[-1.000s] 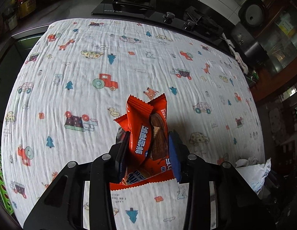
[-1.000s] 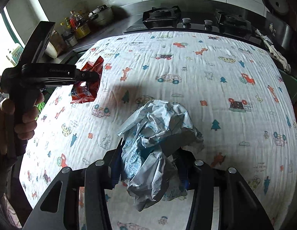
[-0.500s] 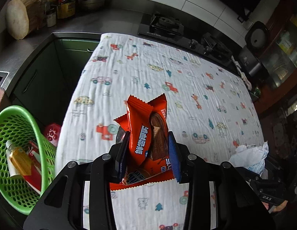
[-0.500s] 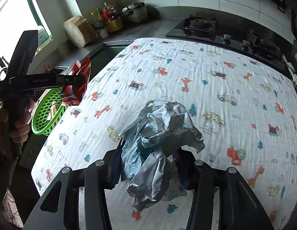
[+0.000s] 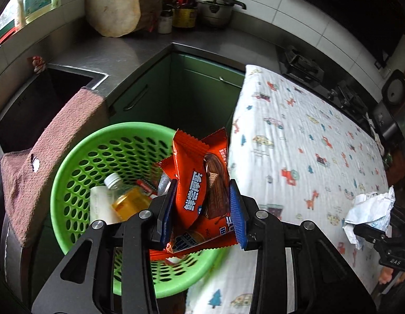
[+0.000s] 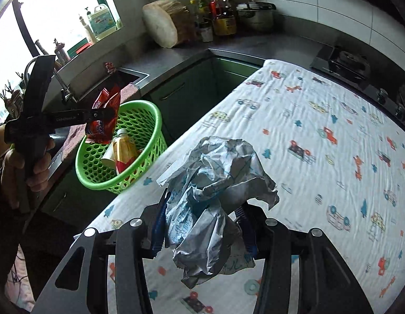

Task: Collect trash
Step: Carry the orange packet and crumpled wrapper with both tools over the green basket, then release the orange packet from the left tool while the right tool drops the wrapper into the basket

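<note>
In a tiled kitchen with a cloth-covered counter, the green basket sits beside its edge, the right claw grips light, springy crumpled paper over the cloth, and the left claw pinches slick, feather-light orange wrappers mid-body above the basket.

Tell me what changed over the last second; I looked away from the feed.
Both tongs swung off the printed cloth toward the green basket: the left tongs now hold the orange snack wrappers above it; the right tongs trail over the cloth's edge. Unchanged: both grips, the right on the crumpled paper.
</note>
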Action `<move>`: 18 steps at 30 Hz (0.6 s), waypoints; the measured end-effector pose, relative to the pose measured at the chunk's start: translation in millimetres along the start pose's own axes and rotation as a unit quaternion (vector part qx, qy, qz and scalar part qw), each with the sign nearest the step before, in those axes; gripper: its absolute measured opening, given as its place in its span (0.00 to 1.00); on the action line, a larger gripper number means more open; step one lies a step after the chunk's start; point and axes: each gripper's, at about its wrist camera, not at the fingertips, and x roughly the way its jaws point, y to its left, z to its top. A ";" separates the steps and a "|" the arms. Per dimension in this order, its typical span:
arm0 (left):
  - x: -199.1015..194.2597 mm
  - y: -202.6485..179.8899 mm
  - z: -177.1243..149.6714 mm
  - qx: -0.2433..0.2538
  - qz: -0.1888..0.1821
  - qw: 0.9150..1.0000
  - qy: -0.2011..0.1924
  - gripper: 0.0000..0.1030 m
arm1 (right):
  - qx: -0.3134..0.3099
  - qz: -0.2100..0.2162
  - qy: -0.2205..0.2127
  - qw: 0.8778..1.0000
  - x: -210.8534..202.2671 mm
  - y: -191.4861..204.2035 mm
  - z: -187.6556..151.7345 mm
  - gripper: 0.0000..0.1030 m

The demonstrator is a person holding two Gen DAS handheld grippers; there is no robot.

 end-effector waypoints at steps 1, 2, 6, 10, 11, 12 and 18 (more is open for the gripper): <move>2.4 12.2 -1.8 -0.007 0.004 1.000 0.003 0.36 | -0.004 0.006 0.002 1.000 5.6 7.6 5.0 0.45; 4.9 23.8 -4.0 -0.014 0.007 1.000 0.006 0.36 | -0.009 0.010 0.003 1.000 11.8 14.6 9.7 0.45; 15.1 60.9 -14.4 -0.034 0.020 0.999 0.021 0.36 | -0.023 0.030 0.010 0.999 37.7 42.6 29.6 0.45; 24.0 88.1 -27.1 -0.046 0.026 0.998 0.037 0.37 | -0.034 0.048 0.016 0.998 61.4 70.0 47.5 0.45; 25.7 93.7 -30.3 -0.048 0.028 0.998 0.041 0.38 | -0.038 0.050 0.017 0.998 67.3 76.5 52.1 0.45; 26.6 99.8 -33.6 -0.050 0.028 0.997 0.043 0.38 | -0.040 0.052 0.018 0.998 73.3 82.5 56.7 0.45; 31.9 120.7 -44.8 -0.057 0.024 0.997 0.051 0.46 | -0.045 0.059 0.026 0.997 107.9 113.5 79.5 0.45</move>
